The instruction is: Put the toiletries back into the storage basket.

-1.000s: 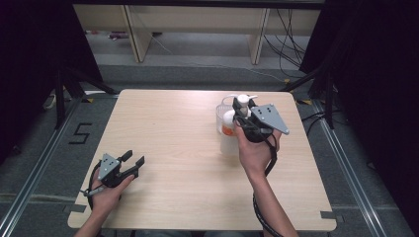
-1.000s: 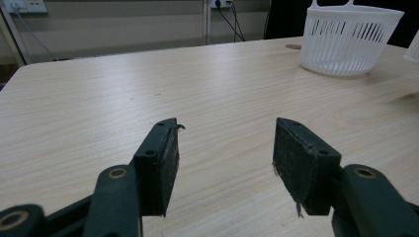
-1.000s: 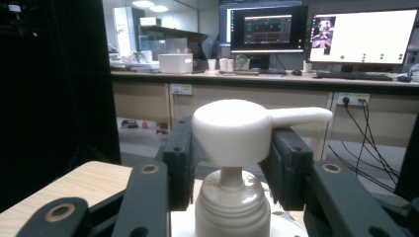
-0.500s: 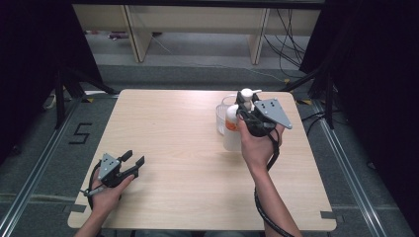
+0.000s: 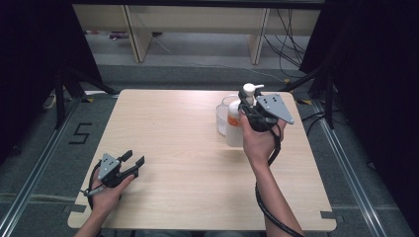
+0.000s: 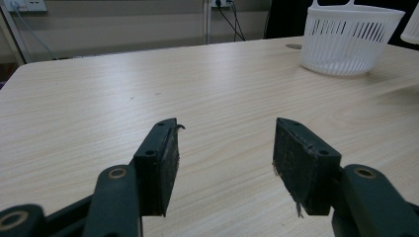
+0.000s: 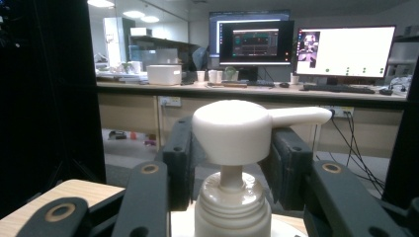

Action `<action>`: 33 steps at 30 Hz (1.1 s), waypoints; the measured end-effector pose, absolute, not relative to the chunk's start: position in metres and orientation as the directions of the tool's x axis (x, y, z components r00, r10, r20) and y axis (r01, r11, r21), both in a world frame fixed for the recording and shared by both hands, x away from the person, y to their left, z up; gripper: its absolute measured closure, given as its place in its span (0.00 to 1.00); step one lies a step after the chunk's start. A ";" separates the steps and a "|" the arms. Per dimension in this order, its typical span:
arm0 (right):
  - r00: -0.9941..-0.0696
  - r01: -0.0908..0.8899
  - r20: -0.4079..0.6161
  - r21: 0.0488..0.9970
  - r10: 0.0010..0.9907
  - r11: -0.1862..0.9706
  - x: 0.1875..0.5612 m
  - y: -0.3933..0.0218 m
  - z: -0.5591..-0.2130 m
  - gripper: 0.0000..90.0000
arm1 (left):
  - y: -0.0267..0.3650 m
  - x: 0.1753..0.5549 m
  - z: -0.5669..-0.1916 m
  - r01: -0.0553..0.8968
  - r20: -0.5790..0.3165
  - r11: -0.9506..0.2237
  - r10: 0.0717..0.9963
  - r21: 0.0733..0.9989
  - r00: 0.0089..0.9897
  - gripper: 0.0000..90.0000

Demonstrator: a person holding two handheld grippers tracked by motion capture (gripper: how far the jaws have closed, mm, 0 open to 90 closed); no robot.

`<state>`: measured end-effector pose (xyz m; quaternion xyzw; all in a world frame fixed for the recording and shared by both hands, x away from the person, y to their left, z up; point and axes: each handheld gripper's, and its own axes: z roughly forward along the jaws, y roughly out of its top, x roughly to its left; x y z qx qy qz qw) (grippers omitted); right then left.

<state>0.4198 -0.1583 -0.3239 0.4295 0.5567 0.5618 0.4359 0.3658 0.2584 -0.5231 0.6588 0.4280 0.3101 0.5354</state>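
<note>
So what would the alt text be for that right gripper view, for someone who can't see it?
Close-up of a white pump bottle, its pump head sitting between the right gripper's two black jaws, nozzle pointing right. Behind it, out of focus, is an office desk with lit computer monitors.

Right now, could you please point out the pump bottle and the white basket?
Pump bottle [image 7: 231,129]: right gripper view, on its white pump head.
White basket [image 6: 349,39]: left gripper view, on its slotted wall.
</note>
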 end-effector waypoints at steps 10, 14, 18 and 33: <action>-0.240 -0.034 -0.007 0.999 0.971 -0.002 0.426 -0.159 -0.317 0.66 | 0.259 0.366 -0.523 0.230 -0.051 -0.058 0.895 0.972 0.442 0.47; -0.243 -0.039 -0.010 0.999 0.970 0.000 0.428 -0.158 -0.316 0.66 | 0.259 0.366 -0.523 0.229 -0.053 -0.056 0.895 0.972 0.443 0.47; -0.246 -0.033 -0.003 0.999 0.969 -0.006 0.430 -0.156 -0.315 0.66 | 0.259 0.366 -0.523 0.229 -0.052 -0.057 0.895 0.972 0.444 0.47; -0.247 -0.040 -0.005 0.999 0.969 -0.005 0.438 -0.152 -0.306 0.66 | 0.259 0.366 -0.523 0.229 -0.052 -0.058 0.894 0.972 0.444 0.47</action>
